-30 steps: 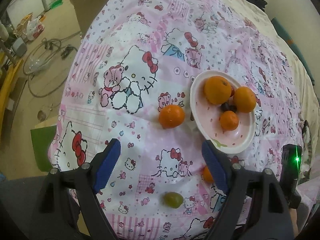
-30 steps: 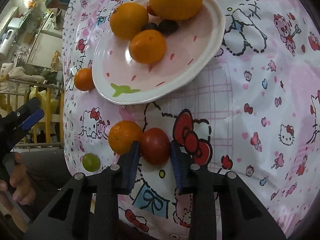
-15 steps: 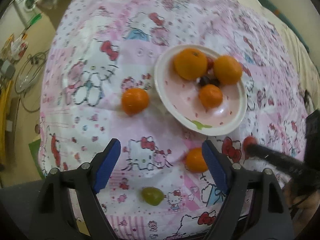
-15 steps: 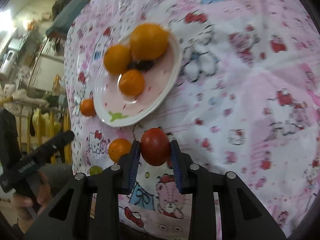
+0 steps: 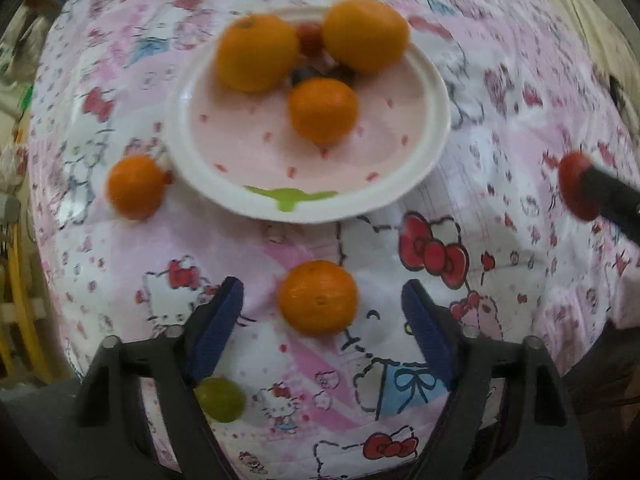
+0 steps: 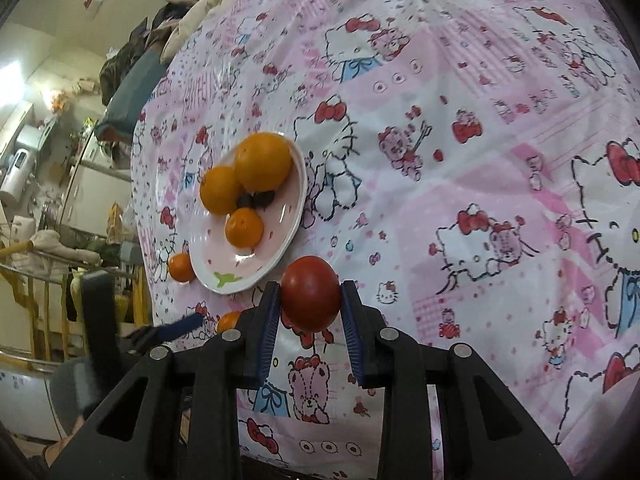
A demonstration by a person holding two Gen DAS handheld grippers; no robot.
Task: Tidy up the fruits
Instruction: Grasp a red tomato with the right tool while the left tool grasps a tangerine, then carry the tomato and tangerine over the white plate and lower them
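The left gripper (image 5: pixel 320 312) points straight down over a loose orange (image 5: pixel 318 297), its jaws closing around the fruit without touching it. The right gripper (image 6: pixel 310 304) clamps a red tomato (image 6: pixel 311 298), now lifted clear of the cloth (image 6: pixel 460 160). The plate (image 5: pixel 400 196) has drawn nearer. Dark fruit between its oranges is blurred.

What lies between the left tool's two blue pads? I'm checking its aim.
In the left wrist view, the closing left tool has a loose round orange mandarin between its pads, untouched, on the pink cartoon-print tablecloth.
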